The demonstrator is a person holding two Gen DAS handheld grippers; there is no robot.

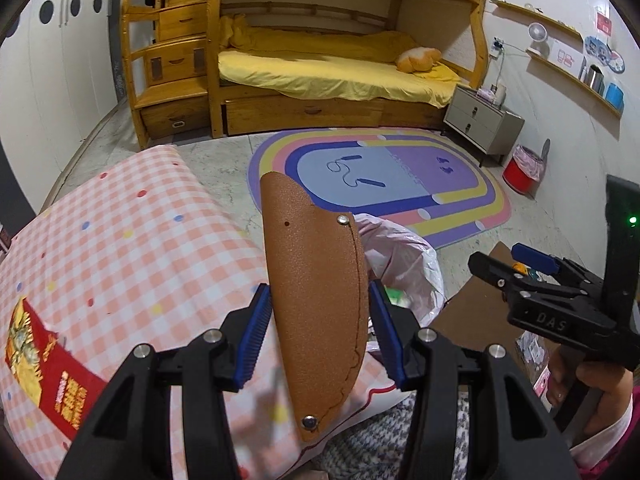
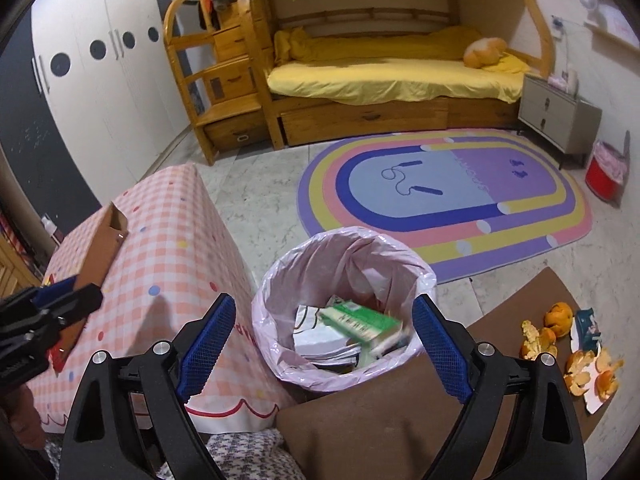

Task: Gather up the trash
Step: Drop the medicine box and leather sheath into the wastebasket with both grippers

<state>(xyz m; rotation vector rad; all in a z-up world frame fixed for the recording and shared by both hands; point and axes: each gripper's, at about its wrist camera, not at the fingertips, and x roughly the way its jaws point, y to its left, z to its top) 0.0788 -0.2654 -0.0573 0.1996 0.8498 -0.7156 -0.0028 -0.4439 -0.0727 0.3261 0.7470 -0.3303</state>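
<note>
Right wrist view, nearest first: the right gripper [image 2: 320, 344] stands wide apart with nothing between its pads, poised above the bin [image 2: 344, 280]. A green box [image 2: 362, 322] lies blurred on the papers inside the pink liner, so it may not have settled. The bin sits hard against the checked tablecloth [image 2: 160, 248], with a brown mat [image 2: 380, 420] in front of it.

Left wrist view: the left gripper [image 1: 316, 336] is clenched on a tan leather sheath [image 1: 316, 292], its pads pressing both long edges. The sheath stands nearly upright, over the tablecloth edge and just short of the bin, whose liner shows behind it.

To the right on the mat, orange peel [image 2: 580, 368] and a torn wrapper [image 2: 586, 328] remain uncollected.

Farther off: rug [image 2: 448, 200], bed [image 2: 392, 76], and a red bin [image 2: 602, 178] by the nightstand.

Risks, as judged:
- The sheath is held by smooth, tapering edges; it could slip or pivot between the pads.
- Released here, it would likely land on the tablecloth or floor, not in the bin.
- A sheath may not be trash at all; binning it could be an error.
- Both grippers work near the bin mouth; they could collide or snag the loose liner.
- Peel fragments are small and scattered; a wide grasp may drop pieces.
</note>
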